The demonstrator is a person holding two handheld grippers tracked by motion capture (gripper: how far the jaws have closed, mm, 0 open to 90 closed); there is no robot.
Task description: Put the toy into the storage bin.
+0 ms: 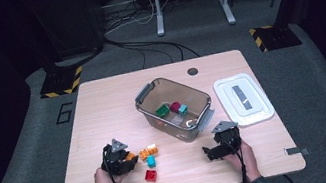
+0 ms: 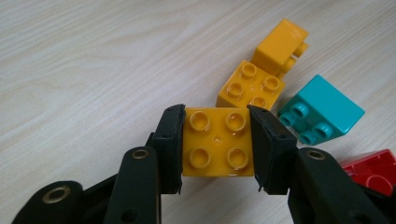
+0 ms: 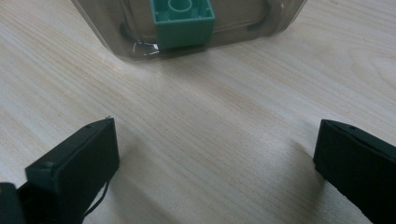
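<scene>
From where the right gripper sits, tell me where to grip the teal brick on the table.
Grip the teal brick across two opposite flat sides, coming from above. It lies tipped with its studs sideways, close beside a yellow brick, so the faces away from that neighbour are probably freest.

a bin (image 1: pixel 153 104) stands at the middle of the desk (image 1: pixel 103 107), with three blocks (image 1: pixel 171 109) inside it. a lid (image 1: pixel 243 99) lies just to its right. four loose blocks (image 1: pixel 150 161) lie before the bin toward the left; one block (image 2: pixel 217 142) sits between the left claw (image 2: pixel 215 144) jaws. the right claw (image 1: pixel 208 151) rests before the bin's right end.
</scene>
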